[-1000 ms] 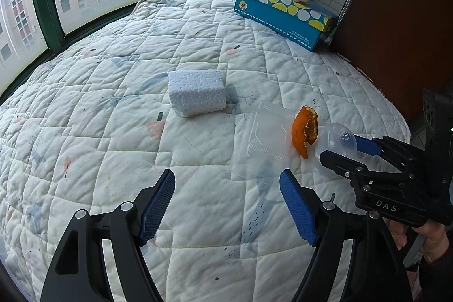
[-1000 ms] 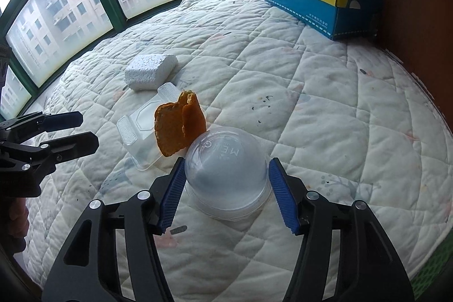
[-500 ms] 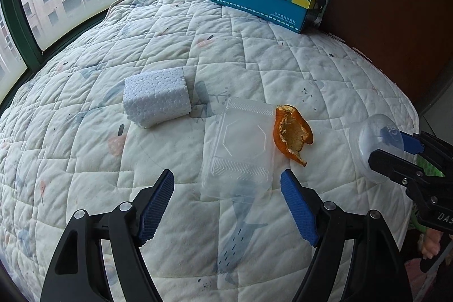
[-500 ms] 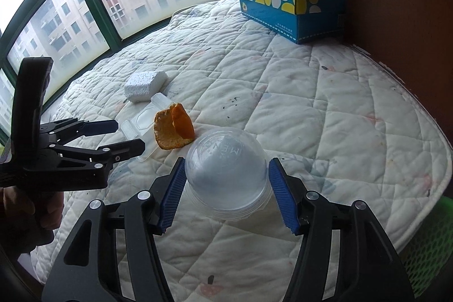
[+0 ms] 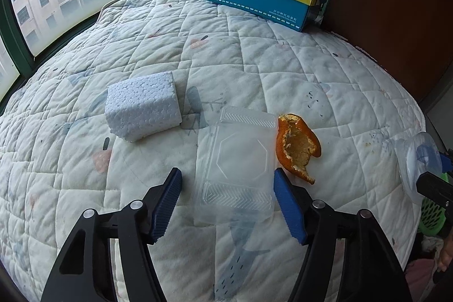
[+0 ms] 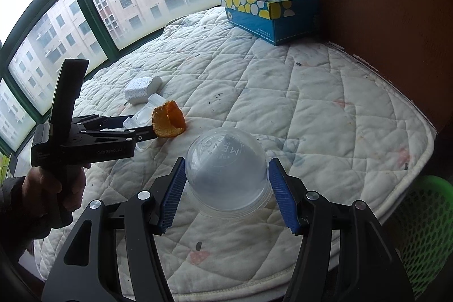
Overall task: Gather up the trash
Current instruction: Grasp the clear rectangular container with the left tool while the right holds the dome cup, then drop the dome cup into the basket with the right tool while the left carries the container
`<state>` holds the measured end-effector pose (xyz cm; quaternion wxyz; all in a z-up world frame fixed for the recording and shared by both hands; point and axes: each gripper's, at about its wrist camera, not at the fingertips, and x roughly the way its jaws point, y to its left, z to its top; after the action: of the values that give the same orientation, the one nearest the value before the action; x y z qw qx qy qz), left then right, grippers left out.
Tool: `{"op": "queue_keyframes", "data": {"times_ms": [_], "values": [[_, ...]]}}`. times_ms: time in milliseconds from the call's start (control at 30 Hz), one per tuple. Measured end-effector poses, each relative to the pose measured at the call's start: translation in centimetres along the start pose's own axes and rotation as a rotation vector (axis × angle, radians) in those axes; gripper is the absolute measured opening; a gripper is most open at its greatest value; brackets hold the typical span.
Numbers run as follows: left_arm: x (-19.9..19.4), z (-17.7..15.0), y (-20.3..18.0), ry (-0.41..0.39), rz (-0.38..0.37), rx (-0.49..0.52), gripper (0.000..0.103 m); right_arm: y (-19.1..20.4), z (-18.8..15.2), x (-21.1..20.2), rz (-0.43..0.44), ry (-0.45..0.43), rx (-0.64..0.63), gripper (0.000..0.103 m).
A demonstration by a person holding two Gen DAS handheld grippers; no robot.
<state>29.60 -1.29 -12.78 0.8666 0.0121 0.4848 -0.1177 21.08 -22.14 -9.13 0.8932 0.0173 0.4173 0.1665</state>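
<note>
Right gripper [image 6: 225,196], mine, grips the clear cup [image 6: 226,174] near the green basket [image 6: 424,231]; left gripper [image 5: 226,205], just closing, brackets the plastic tray [image 5: 235,169] unpinched. Peel [image 5: 297,146] and foam block [image 5: 143,109] remain on bed.

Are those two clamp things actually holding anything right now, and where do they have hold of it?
The right gripper holds a clear dome lid by its opposite sides. The left gripper, just closing, straddles the clear plastic tray without gripping it.

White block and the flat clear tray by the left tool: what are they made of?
White block: looks like expanded polystyrene foam, matte, with a beaded, pebbly surface. Clear tray: seems thin moulded plastic, glossy and see-through, with the quilt showing through and pressed ridges at both ends.
</note>
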Motion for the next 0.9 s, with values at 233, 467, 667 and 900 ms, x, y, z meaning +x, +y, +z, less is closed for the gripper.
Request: {"op": "queue_keyframes", "data": {"times_ms": [233, 467, 667, 900], "values": [[-1.1, -0.4, 1.0, -0.014, 0.047, -0.027, 0.052, -0.2, -0.8, -0.8, -0.003, -0.008, 0.022, 0.060], [-4.4, -1.2, 2.4, -0.055, 0.091, -0.047, 0.052, -0.2, -1.6, -2.2, -0.004, -0.027, 0.043, 0.060], [-8.2, -1.8, 1.5, -0.110, 0.056, -0.044, 0.052, -0.4, -2.3, -4.1, -0.023, -0.050, 0.049, 0.060], [-10.7, -2.7, -2.5, -0.135, -0.019, -0.006, 0.052, -2.1, -4.1, -6.9, -0.062, -0.073, 0.085, 0.060]]}}
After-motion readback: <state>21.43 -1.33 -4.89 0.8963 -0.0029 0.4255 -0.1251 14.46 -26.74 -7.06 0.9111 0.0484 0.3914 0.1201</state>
